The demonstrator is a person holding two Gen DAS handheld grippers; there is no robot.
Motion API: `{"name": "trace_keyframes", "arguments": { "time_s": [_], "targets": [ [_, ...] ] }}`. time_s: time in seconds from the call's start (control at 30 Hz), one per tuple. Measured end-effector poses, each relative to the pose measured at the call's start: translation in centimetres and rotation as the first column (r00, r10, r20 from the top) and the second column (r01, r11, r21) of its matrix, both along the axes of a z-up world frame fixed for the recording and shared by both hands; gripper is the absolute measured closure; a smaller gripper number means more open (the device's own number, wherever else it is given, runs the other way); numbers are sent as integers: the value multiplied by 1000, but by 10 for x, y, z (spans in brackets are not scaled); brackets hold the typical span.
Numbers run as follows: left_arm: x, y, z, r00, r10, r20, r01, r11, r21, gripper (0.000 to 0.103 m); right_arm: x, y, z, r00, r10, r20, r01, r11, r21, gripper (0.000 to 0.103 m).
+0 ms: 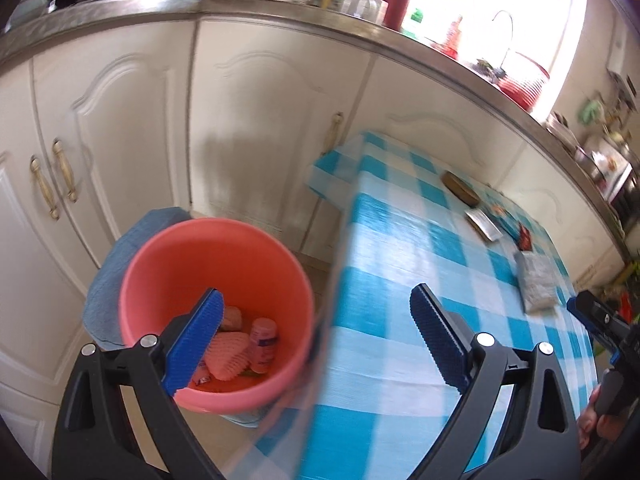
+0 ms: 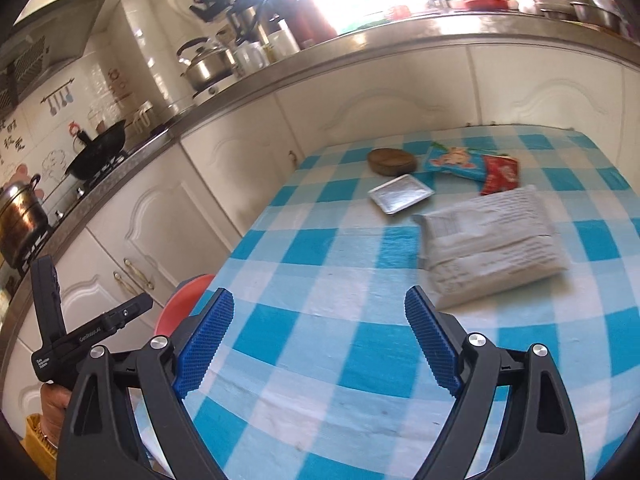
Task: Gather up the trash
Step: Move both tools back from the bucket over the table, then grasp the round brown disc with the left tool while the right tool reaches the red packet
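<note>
Tools [image 1: 316, 340] [image 2: 320, 340] both wide apart, empty, over bucket [image 1: 160, 256] and tablecloth [image 2: 320, 240].

Items I count on my checked tablecloth [image 2: 320, 380]: five
Brown round lid [image 2: 392, 161]: one
Foil tray [image 2: 401, 193]: one
Blue snack wrapper [image 2: 452, 162]: one
Red wrapper [image 2: 500, 174]: one
White printed packet [image 2: 490, 240]: one
Pink bucket [image 1: 208, 256]: one
Bottles I see inside it [image 1: 262, 344]: one
</note>
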State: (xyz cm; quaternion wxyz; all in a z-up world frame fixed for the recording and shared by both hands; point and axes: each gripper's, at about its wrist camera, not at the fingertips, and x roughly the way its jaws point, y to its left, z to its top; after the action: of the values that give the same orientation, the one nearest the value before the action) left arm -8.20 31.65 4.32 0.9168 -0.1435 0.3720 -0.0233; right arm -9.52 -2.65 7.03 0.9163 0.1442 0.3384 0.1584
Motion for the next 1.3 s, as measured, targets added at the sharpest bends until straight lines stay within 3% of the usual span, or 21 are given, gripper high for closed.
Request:
{"name": "trace_keyframes", "arguments": {
  "time_s": [0.33,0.57,0.7,0.83,1.03,1.1,1.17,1.3],
  "targets": [
    [33,-66,22,994,-109,-27,109,994,13,8,6,-93,3,986,-165,-21,166,985,40,16],
    [117,-130,44,990,-141,-22,141,990,-33,8,62,-148,6,977,-205,-55,205,979,1,16],
    [185,-172,45,991,-125,-37,123,991,-60,8,114,-166,5,985,-158,-69,159,987,15,17],
    [249,-211,31,991,-102,-87,101,995,-21,9,164,-173,-2,987,-129,-95,130,992,7,32],
    [313,-240,16,991,-73,-111,79,995,57,9,222,-169,-13,987,-85,-134,83,996,-19,52],
    [326,-247,10,990,-63,-125,75,992,100,13,240,-164,-18,986,-66,-150,62,997,-34,57],
    [334,-252,3,986,-31,-163,56,988,147,28,256,-157,-23,985,-40,-166,32,998,-51,60],
    [346,-252,-12,974,-16,-224,49,989,141,46,280,-145,-36,979,-9,-204,-11,995,-99,61]
  ]
}}
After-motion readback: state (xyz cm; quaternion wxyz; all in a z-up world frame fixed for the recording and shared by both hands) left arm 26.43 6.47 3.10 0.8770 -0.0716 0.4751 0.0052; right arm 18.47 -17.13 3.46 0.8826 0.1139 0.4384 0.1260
